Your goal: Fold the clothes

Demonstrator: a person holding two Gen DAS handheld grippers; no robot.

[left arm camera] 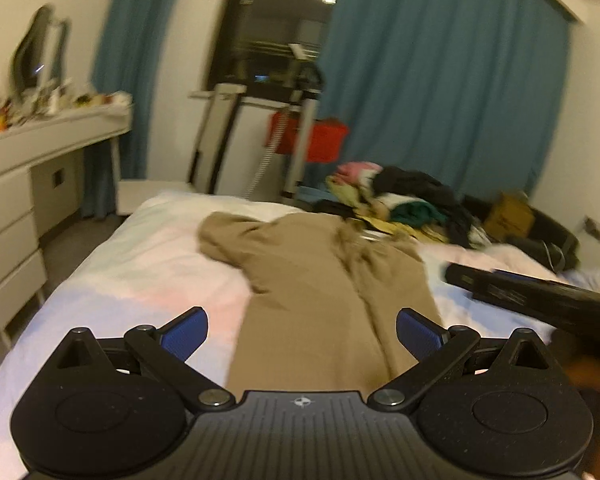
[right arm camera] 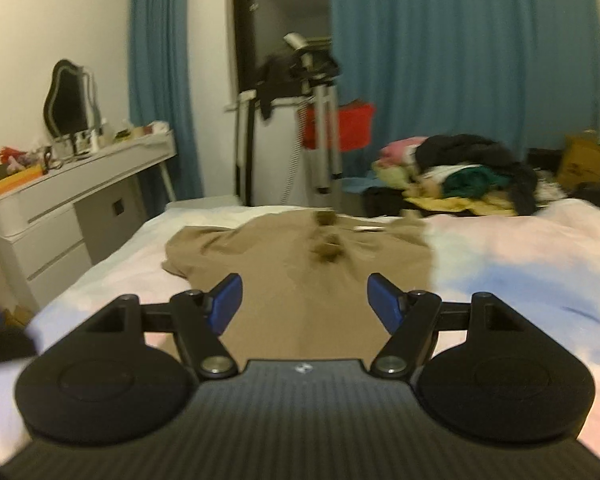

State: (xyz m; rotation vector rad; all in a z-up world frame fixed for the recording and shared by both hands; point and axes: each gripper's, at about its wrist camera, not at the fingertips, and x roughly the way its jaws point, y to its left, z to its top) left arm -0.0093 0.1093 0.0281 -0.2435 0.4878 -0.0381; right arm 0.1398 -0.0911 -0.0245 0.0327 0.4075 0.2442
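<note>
Ahead of both spread tongs (left arm camera: 302,334) (right arm camera: 305,302) lies a tan garment (left arm camera: 312,280) (right arm camera: 292,264).

Your tan garment (left arm camera: 312,280) lies spread lengthwise down the middle of the bed (left arm camera: 140,264), one sleeve out left; jumbled clothes pile (right arm camera: 460,176) at the far right corner.

The left tongs (left arm camera: 302,334) are held wide, their two blue pads (left arm camera: 185,334) far apart with nothing between them, pointing forward and slightly down. The right tongs (right arm camera: 305,302) are spread as well, blue pads (right arm camera: 225,302) parted and empty, aimed level ahead. In the left wrist view the right tongs' dark body (left arm camera: 512,286) reaches in from the right edge, blurred, just beside the left one and a little ahead of it.
</note>
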